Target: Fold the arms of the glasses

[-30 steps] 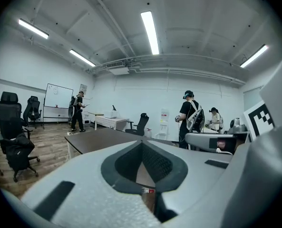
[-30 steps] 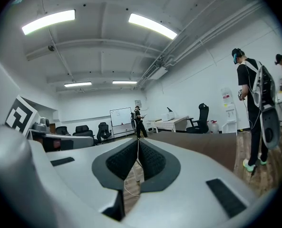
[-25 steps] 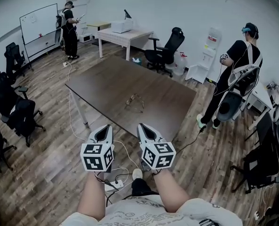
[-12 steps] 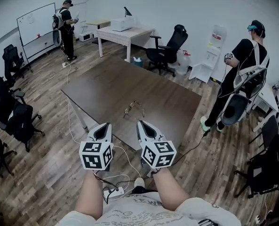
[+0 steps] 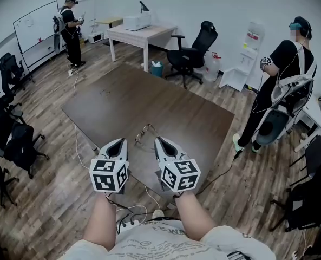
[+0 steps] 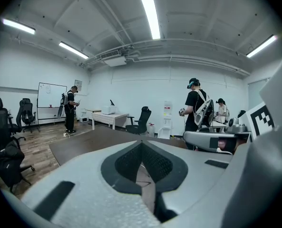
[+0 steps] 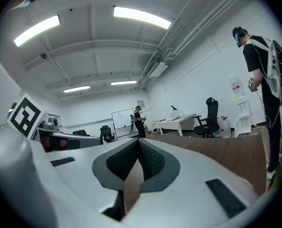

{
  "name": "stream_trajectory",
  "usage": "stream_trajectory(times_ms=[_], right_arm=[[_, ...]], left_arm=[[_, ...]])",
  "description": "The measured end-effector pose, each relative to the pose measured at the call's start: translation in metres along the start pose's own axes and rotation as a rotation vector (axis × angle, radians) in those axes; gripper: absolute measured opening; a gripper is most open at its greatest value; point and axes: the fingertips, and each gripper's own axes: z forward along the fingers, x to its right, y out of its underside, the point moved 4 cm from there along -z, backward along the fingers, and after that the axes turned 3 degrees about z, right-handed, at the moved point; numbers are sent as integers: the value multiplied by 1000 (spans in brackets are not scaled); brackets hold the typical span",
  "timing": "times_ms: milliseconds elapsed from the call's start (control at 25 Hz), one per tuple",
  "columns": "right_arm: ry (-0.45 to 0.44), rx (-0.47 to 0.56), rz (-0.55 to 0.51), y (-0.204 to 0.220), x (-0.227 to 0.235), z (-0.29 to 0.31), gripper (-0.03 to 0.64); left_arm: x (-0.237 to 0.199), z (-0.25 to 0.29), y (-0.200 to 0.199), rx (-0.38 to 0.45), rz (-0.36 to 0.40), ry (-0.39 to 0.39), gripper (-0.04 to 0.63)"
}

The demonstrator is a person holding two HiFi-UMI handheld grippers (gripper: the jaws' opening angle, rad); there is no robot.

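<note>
Glasses (image 5: 144,132), one pair, lie on one brown table (image 5: 192,118); left gripper (image 5: 118,142) and right gripper (image 5: 159,140), two tools, both closed and empty.

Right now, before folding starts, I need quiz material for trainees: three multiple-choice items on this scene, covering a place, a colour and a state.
1. Where are the glasses? A on the floor; B on the table, just ahead of the left gripper and right gripper; C on a chair.
2. That table's colour? A white; B green; C dark brown.
3. The right gripper's jaws? A shut, empty; B wide apart; C clamping the glasses.
Key: B, the head view shows them on the tabletop; C, its wood is dark brown; A, the right gripper view shows them closed, nothing between.
</note>
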Motion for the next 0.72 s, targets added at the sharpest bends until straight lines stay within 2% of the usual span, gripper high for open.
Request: stream_trajectory(times_ms=[360, 720], right_arm=[[-20, -13, 7, -9, 43, 34, 15], [-9, -45, 15, -5, 70, 47, 15]], left_arm=[[5, 60, -1, -45, 9, -1, 14], [5, 88, 6, -89, 2, 0, 14]])
